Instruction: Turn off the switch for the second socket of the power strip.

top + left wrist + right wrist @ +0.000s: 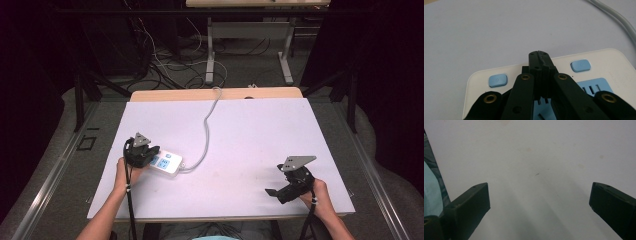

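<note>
A white power strip [169, 163] with blue sockets lies on the white board [250, 130], left of the middle. Its grey cable [207, 125] runs off toward the far edge. My left gripper [152, 152] is over the strip's left end. In the left gripper view its jaws are pressed together with nothing between them; the left gripper [539, 56] has its tips over the strip [599, 57], between two blue buttons [498, 80] [580, 65]. Whether the tips touch the strip I cannot tell. My right gripper [272, 192] is near the front right, and in its own view the right gripper [539, 195] stands open over bare board [536, 150].
The board rests on a wooden table whose far edge [215, 94] shows beyond it. Past that are tangled floor cables [165, 65] and the legs of another table [210, 60]. The strip's cable [614, 17] passes the upper right of the left gripper view.
</note>
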